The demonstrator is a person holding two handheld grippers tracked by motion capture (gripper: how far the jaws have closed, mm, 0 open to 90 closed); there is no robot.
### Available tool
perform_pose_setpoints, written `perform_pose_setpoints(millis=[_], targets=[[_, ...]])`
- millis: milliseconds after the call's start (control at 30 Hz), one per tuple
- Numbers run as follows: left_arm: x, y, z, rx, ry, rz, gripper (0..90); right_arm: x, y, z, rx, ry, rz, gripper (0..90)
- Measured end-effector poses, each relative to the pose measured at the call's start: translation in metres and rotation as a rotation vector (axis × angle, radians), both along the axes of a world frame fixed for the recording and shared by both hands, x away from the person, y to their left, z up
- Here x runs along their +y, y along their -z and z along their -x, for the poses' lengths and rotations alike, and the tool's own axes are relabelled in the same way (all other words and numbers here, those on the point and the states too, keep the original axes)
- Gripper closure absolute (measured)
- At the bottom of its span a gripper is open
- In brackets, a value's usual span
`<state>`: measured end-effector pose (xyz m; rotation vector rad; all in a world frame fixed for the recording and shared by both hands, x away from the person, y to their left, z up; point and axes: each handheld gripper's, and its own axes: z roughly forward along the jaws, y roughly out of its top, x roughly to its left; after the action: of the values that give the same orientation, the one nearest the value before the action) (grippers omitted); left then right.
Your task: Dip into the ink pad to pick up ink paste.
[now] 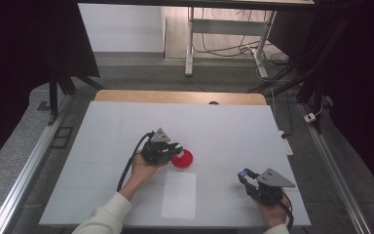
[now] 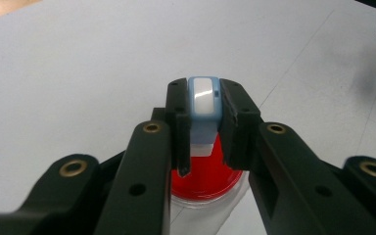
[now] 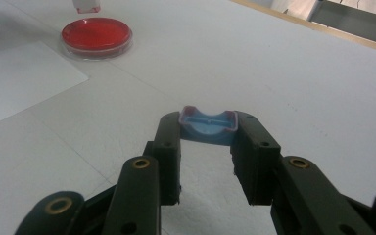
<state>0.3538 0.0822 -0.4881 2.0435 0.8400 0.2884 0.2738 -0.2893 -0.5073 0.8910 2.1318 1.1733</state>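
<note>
The left gripper (image 2: 203,147) pinches a small blue-and-white stamp (image 2: 204,100) just above the red dish (image 2: 206,178), so the step in hand looks like dabbing it there: I would lower it straight and level, gently, so the dish does not slide. The right gripper (image 3: 206,161) holds the blue cap (image 3: 209,125) between its jaws, well off to the side. The left gripper view shows the stamp's white face, which the high view hides, while that view shows a white sheet (image 1: 179,195) below the dish.
</note>
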Motion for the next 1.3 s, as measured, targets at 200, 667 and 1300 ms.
perform_pose_setpoints(millis=[200, 667, 1300], targets=[[-0.001, 0.001, -0.003, 0.009, -0.001, -0.018, 75.7, -0.001, 0.0, 0.0, -0.002, 0.004, -0.001, 64.4], [-0.01, 0.009, -0.012, 0.032, -0.004, -0.061, 75.7, 0.001, 0.0, -0.001, -0.006, -0.006, -0.004, 64.4], [-0.013, 0.009, -0.015, 0.045, 0.006, -0.101, 75.8, 0.002, 0.0, -0.001, -0.002, -0.005, -0.001, 64.4]])
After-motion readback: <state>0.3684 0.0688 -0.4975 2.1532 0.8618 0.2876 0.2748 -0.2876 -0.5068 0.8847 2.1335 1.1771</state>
